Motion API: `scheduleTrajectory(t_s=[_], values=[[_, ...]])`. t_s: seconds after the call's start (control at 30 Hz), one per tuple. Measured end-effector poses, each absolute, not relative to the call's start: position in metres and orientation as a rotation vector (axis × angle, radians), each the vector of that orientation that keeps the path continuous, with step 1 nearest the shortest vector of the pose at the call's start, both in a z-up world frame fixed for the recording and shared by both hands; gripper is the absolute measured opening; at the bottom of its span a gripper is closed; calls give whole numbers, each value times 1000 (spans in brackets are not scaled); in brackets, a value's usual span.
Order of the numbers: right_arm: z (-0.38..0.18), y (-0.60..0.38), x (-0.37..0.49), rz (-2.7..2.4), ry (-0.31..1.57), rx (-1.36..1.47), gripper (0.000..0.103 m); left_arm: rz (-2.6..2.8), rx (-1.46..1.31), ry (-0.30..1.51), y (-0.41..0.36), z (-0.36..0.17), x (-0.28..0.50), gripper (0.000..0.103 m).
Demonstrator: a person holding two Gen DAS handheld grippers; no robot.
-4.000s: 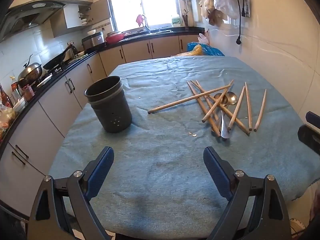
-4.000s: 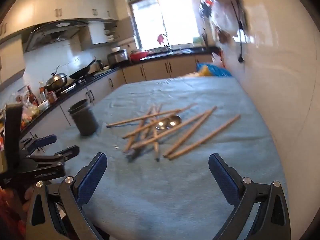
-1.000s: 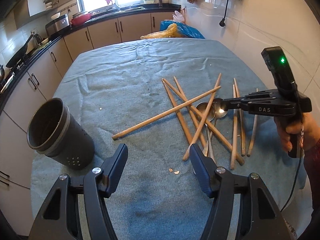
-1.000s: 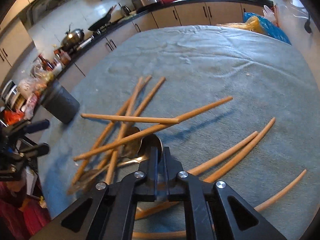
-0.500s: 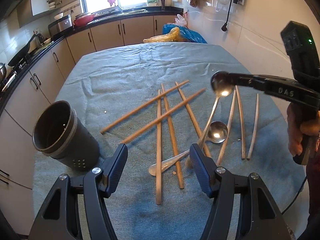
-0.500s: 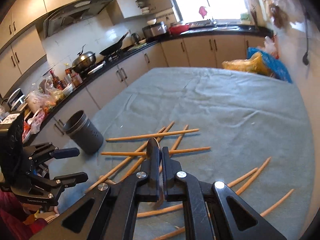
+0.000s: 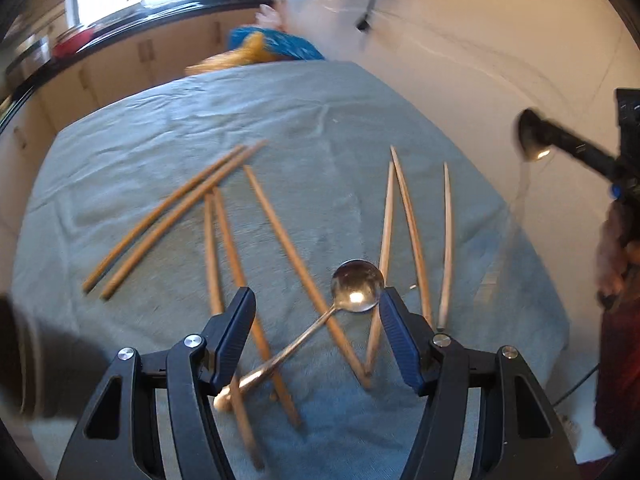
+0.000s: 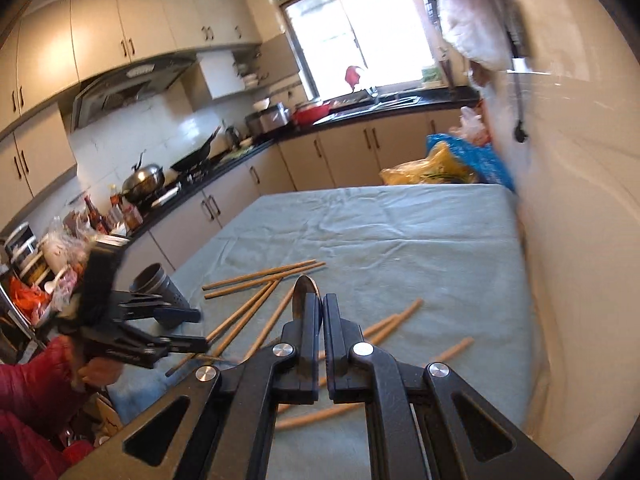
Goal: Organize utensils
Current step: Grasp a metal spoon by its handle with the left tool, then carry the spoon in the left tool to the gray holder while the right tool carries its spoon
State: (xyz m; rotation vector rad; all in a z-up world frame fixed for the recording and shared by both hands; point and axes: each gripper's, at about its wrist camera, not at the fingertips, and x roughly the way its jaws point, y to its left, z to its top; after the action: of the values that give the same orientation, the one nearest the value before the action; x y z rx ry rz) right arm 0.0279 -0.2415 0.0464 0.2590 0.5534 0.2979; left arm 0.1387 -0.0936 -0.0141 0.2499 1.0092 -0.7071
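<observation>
My right gripper [image 8: 322, 312], wide open and empty four seconds back, is now clamped on a spoon [image 8: 303, 292] by its bowl. A second ago it gripped that spoon down in the pile; now the spoon is lifted clear of the cloth [image 7: 160, 132] and hangs up at the right of my left view, handle dangling. The chopsticks [image 7: 280, 240], earlier a crossed heap, lie spread out. The second spoon [image 7: 356, 286], formerly under them, is uncovered, its handle across two sticks. My left gripper [image 7: 316, 312], earlier a little wider and farther off, sits over that spoon, its bowl just beside my right finger [image 7: 394, 332]. The cup [image 8: 158, 284] has slid to the left view's edge.
</observation>
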Motion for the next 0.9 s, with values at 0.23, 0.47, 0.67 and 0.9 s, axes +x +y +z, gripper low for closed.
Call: scheduleTrajectory(t_s=[0.23,0.47,0.67,0.9], values=[[31,-264,-7,284,556,324,3,-862,363,1018,-128,-41,149,63],[14,-275,-13,294,572,383,3,-895,473,1032,-151,-63,161,58],[8,-277,-14,298,577,409,3,-891,481,1032,-151,-67,153,40],[8,-275,-14,293,570,410,3,-821,457,995,-144,-57,133,40]])
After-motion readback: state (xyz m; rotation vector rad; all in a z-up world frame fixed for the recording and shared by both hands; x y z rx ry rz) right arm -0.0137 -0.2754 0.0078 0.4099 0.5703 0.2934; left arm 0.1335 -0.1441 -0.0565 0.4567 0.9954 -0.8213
